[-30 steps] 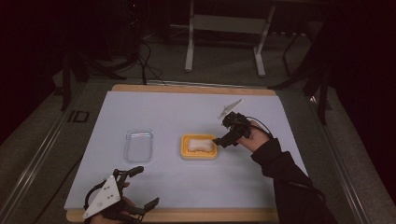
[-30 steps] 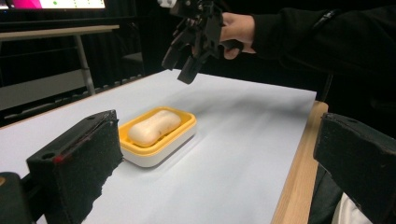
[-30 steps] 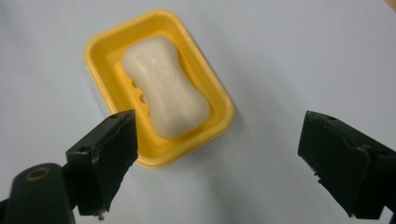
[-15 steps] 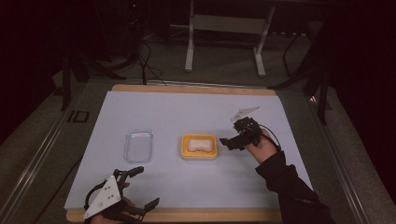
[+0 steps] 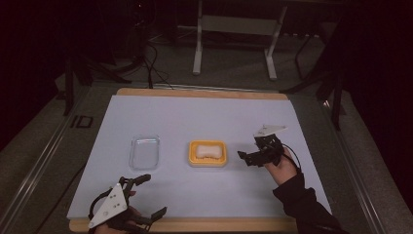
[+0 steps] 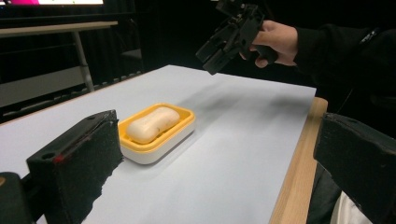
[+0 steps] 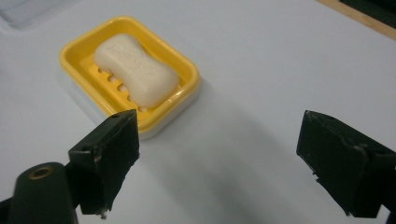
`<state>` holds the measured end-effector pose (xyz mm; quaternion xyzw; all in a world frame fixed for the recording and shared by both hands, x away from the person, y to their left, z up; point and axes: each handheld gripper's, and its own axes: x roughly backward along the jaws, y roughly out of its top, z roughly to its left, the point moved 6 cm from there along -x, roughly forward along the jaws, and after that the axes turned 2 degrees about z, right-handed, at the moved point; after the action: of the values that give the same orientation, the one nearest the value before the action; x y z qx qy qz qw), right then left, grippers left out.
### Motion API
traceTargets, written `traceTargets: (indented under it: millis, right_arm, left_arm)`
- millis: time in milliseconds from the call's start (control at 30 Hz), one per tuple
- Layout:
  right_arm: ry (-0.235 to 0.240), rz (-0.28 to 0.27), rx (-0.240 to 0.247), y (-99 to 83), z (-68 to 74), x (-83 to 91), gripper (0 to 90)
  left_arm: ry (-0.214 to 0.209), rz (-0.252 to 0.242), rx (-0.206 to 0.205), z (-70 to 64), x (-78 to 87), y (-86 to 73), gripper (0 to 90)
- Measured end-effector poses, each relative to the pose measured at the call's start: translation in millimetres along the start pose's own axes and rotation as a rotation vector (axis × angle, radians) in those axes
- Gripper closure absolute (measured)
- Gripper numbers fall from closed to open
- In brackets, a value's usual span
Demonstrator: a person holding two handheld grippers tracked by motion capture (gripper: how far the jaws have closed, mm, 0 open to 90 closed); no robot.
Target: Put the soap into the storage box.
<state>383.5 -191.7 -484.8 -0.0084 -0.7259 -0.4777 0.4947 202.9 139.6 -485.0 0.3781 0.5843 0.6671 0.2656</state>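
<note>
A cream bar of soap lies in a yellow soap dish at the middle of the white table sheet. To its left lies a clear plastic lid. My right gripper hovers open just right of the dish, nothing between its jaws. My left gripper rests open near the table's front edge at the left, also empty. In the left gripper view the right gripper hangs above the table beyond the dish.
The white sheet covers a wooden table top whose edge shows at front and back. Beyond the table stand a metal frame and cables on a dark floor.
My right gripper has drawn back from the soap dish to the right and toward the front. The left gripper has stayed put.
</note>
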Motion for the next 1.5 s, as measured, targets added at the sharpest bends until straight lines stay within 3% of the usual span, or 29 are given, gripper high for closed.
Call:
traceTargets:
  millis: [167, 367, 433, 733, 867, 1033, 1233, 1500]
  right_arm:
    - [-0.022, -0.011, -0.012, -8.4, 1.7, 4.3, 12.9]
    - [-0.014, -0.040, -0.033, -19.2, 3.6, 9.5, 12.4]
    - [-0.045, -0.049, -0.029, -21.5, 2.4, 11.8, 12.5]
    - [-0.059, -0.023, -0.037, -39.2, 5.7, 12.8, 12.6]
    - [-0.066, -0.042, -0.041, -44.5, 9.6, 12.9, 12.7]
    - [-0.097, -0.086, -0.068, -45.5, 9.5, 14.3, 12.8]
    - [-0.096, -0.072, -0.056, -48.6, 11.7, 12.0, 12.8]
    - [-0.109, -0.077, -0.088, -52.1, 5.3, 9.2, 12.9]
  left_arm:
    - [0.002, -0.002, -0.002, -0.3, 0.4, 0.1, 1.1]
    - [0.001, -0.002, 0.000, -0.4, 0.3, 0.3, 1.1]
    - [0.001, 0.003, -0.002, -0.8, 0.3, -0.2, 1.1]
    - [-0.003, 0.004, 0.005, -0.6, 0.3, -0.8, 1.1]
    - [-0.009, 0.007, 0.004, -1.3, -0.1, -0.8, 1.1]
    - [-0.009, 0.006, 0.005, -1.9, 0.6, -0.6, 1.1]
    - [-0.007, 0.006, 0.000, -2.6, 1.8, 0.1, 1.1]
    - [-0.006, 0.011, -0.001, -3.2, 1.9, -0.1, 1.1]
